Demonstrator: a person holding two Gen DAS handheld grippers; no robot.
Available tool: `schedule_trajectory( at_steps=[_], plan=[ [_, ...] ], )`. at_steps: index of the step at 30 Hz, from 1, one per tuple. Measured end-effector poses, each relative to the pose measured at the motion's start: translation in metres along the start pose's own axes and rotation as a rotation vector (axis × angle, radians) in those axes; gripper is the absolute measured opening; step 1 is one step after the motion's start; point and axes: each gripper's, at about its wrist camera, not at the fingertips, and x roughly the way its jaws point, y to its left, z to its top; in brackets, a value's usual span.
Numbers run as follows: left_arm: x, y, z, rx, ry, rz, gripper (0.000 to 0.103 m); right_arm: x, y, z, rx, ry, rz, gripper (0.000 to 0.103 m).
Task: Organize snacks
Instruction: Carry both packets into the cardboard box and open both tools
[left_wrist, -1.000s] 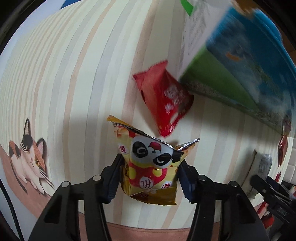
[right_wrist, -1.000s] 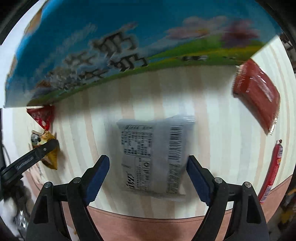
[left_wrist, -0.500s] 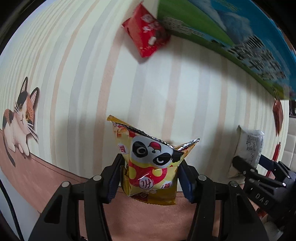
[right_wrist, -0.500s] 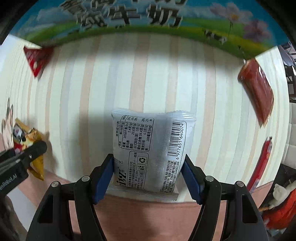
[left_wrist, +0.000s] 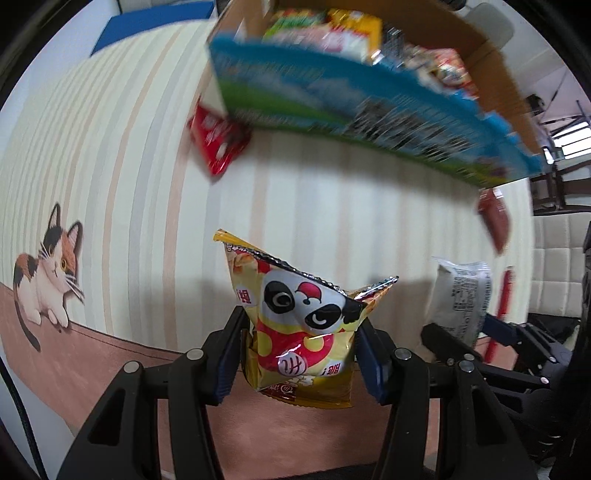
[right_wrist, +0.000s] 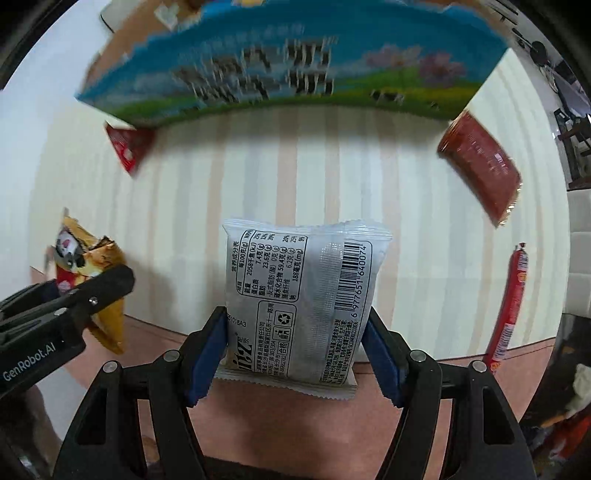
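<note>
My left gripper (left_wrist: 299, 354) is shut on a yellow panda snack bag (left_wrist: 295, 317) and holds it above the striped tablecloth. My right gripper (right_wrist: 295, 343) is shut on a silver snack packet (right_wrist: 301, 291) with a barcode, also lifted. Each gripper shows in the other's view: the silver packet at the right of the left wrist view (left_wrist: 461, 295), the panda bag at the left of the right wrist view (right_wrist: 85, 266). A blue and green carton box (left_wrist: 369, 107) with several snacks inside stands beyond both; it also shows in the right wrist view (right_wrist: 295, 70).
A small red packet (left_wrist: 218, 140) lies at the box's left corner. A dark red packet (right_wrist: 480, 166) lies to the right. A red sausage stick (right_wrist: 506, 306) lies at the far right. A cat picture (left_wrist: 48, 266) marks the cloth's brown border.
Both grippers have risen and pulled back with their packets. The box's open top now shows in the left wrist view. One second ago the right gripper was open around the silver packet; it then shut on it.
</note>
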Motion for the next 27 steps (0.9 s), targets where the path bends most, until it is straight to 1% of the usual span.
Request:
schedule_trajectory(
  at_steps=[3,4,7,9,11,14,18,21,24,27],
  plan=[
    [-0.03,-0.011,0.004,0.015,-0.042,-0.043,0.052,-0.031,-0.014,0.0,0.015,-0.043,0.039,0.073],
    [-0.037,-0.012,-0.003,0.018,-0.055,-0.056,0.052,-0.042,-0.016,0.001,0.022,-0.059,0.054,0.073],
    [-0.064,-0.023,0.009,0.032,-0.09,-0.104,0.052,-0.073,-0.027,0.004,0.039,-0.117,0.089,0.073],
    [-0.084,-0.034,0.023,0.044,-0.109,-0.135,0.052,-0.092,-0.032,0.01,0.052,-0.156,0.11,0.073],
    [-0.092,-0.043,0.046,0.055,-0.127,-0.146,0.052,-0.113,-0.041,0.019,0.062,-0.188,0.127,0.073],
    [-0.111,-0.055,0.08,0.081,-0.139,-0.152,0.053,-0.135,-0.052,0.05,0.073,-0.236,0.124,0.073],
    [-0.115,-0.072,0.12,0.118,-0.137,-0.116,0.053,-0.146,-0.06,0.095,0.072,-0.267,0.089,0.073],
    [-0.1,-0.081,0.151,0.126,-0.098,-0.095,0.053,-0.145,-0.07,0.13,0.079,-0.263,0.063,0.073],
    [-0.08,-0.083,0.171,0.123,-0.056,-0.076,0.053,-0.134,-0.078,0.17,0.086,-0.244,0.04,0.073],
    [-0.062,-0.083,0.183,0.115,-0.016,-0.059,0.053,-0.122,-0.084,0.199,0.088,-0.235,0.002,0.073]
  ],
)
